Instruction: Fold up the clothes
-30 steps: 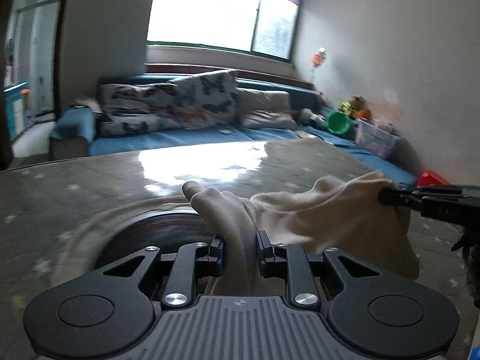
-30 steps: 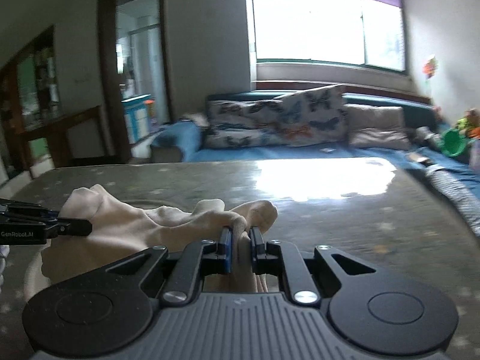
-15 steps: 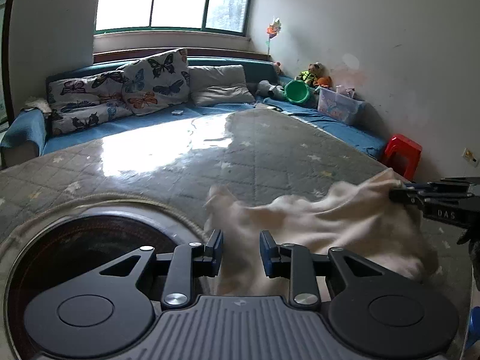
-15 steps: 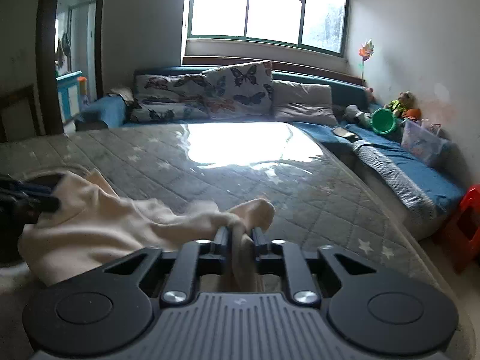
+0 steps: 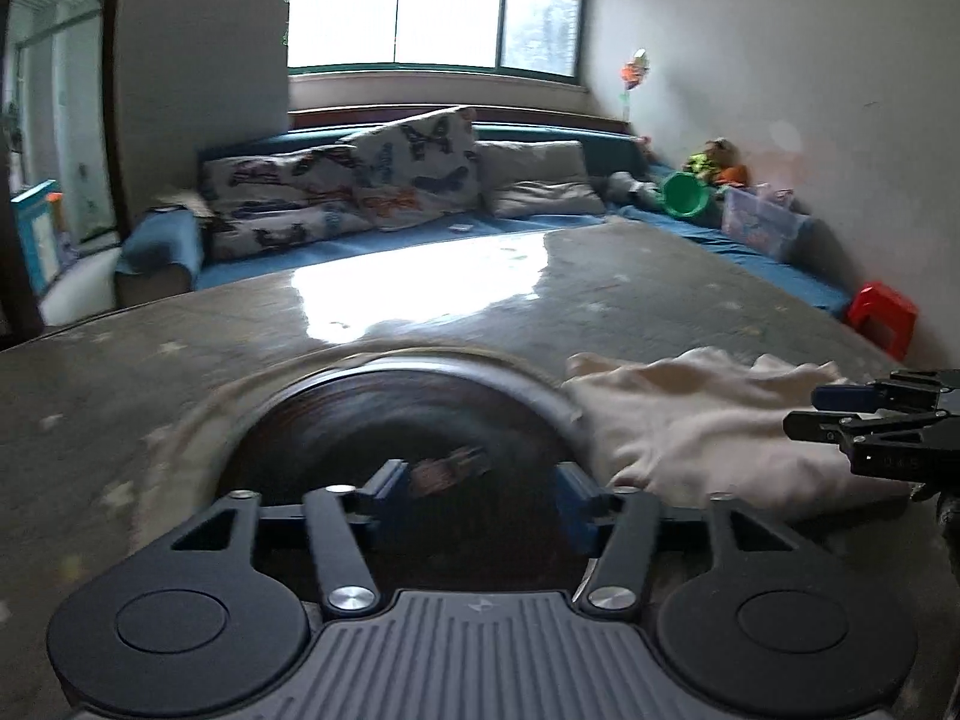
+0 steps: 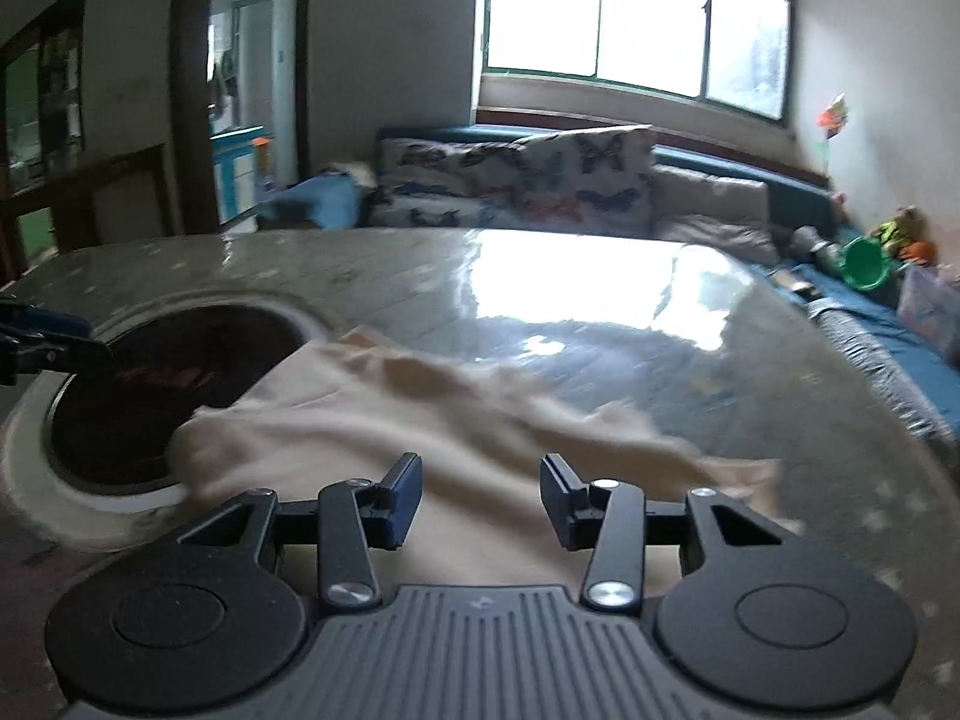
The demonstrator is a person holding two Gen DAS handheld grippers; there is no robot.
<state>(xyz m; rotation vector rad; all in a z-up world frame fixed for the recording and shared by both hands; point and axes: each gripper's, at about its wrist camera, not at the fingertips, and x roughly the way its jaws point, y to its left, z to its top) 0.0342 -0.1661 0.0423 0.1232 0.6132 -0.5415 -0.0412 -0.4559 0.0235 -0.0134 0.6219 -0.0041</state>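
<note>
Cream cloth now lies loose on the counter beside the dark round inset, since we have released both our left claw and right claw, so this fold looks laid down.

Big window on far wall, bright daylight, purple blind at top. Below it a blue sofa w/ butterfly cushions & grey cushions. White walls. Toys, green bucket, clear box at rt end; red stool by wall. Doorway on left. Grey table w/ glare, dark round inset.
</note>
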